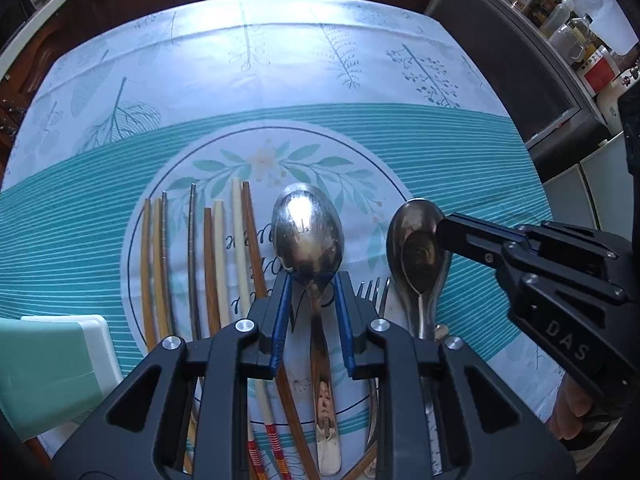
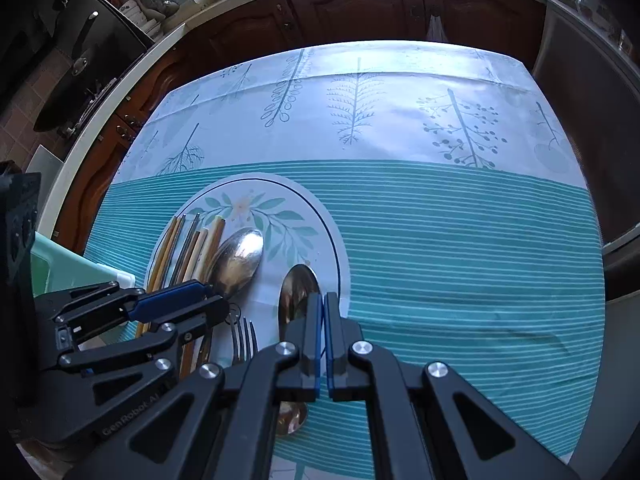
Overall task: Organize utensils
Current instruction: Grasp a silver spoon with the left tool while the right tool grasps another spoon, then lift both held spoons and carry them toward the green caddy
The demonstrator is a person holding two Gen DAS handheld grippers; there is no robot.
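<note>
Left gripper points steeply down, jaws partly apart and straddling the neck of the large steel spoon; pads not seen pressing on it. The bowl lies just ahead of its fingertips, the handle runs back between the fingers. Chopsticks lie in a row to its left, fork just to its right. Right gripper is fully closed, nothing between its pads (stacked smaller spoons lie directly beneath its tips). Green container sits at far left.

"das" on the right claw body, "genrobot" on the left claw body
</note>
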